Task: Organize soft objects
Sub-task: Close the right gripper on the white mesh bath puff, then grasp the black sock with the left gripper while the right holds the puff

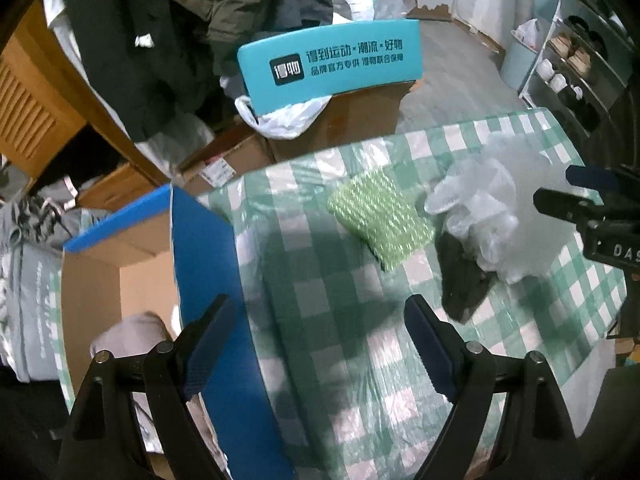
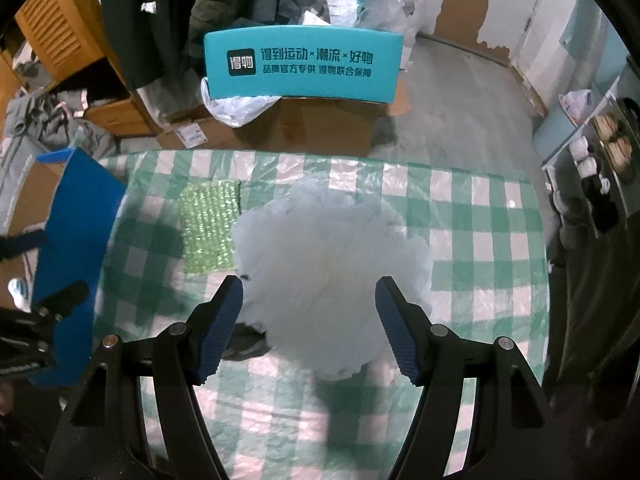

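Observation:
A crumpled clear plastic bag [image 1: 488, 208] lies on the green-checked table [image 1: 320, 264], partly over a dark soft item [image 1: 460, 284]. A green bubble-wrap pad [image 1: 380, 216] lies beside them. My left gripper [image 1: 316, 344] is open and empty over the table edge, next to an open blue-edged cardboard box [image 1: 120, 248] that holds a beige soft item [image 1: 132, 332]. In the right wrist view my right gripper [image 2: 308, 324] is open, with the plastic bag [image 2: 332, 268] between and just ahead of its fingers. The green pad [image 2: 210, 228] lies to its left.
A cardboard box with a teal flap [image 1: 328, 68] and a white bag [image 1: 284, 116] stands beyond the table. Hanging coats [image 1: 152, 40] and wooden furniture [image 1: 36, 112] are at the left. A shoe rack [image 1: 576, 68] is at the right.

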`<state>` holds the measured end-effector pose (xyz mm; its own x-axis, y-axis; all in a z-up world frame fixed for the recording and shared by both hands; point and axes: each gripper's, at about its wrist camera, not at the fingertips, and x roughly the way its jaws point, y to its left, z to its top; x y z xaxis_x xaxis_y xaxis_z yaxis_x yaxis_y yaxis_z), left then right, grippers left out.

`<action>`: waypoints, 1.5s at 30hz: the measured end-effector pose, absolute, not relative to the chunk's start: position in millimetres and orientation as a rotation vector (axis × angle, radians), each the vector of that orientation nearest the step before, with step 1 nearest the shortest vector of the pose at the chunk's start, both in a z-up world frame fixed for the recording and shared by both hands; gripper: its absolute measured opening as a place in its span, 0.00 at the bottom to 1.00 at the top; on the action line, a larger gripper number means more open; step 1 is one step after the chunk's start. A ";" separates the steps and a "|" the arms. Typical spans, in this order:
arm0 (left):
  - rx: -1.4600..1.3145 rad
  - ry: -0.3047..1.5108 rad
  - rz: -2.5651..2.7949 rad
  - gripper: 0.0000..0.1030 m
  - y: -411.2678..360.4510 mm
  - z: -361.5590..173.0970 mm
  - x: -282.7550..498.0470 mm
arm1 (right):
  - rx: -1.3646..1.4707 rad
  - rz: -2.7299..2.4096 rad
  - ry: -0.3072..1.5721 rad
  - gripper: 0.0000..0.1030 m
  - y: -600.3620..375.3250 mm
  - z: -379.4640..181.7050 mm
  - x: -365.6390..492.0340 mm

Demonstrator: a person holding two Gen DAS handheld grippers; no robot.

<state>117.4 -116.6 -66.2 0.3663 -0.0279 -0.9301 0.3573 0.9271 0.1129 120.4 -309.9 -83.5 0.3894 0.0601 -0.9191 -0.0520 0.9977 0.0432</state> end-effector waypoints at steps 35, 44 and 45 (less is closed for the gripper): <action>0.241 1.349 -0.333 0.89 -157.1 -152.0 143.0 | -0.070 0.009 1.319 0.83 -308.9 -178.9 133.1; 0.253 1.342 -0.386 0.89 -184.7 -148.0 133.8 | 0.000 -0.037 1.226 0.47 -324.0 -147.8 110.0; 0.251 1.341 -0.393 0.89 -187.9 -147.5 132.6 | 0.013 -0.040 1.225 0.46 -327.6 -146.1 108.4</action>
<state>132.6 -187.9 -147.5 0.1765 -0.1320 -0.9754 0.4158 0.9082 -0.0477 108.4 -327.6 -146.1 0.3379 -0.0233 -0.9409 0.0375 0.9992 -0.0113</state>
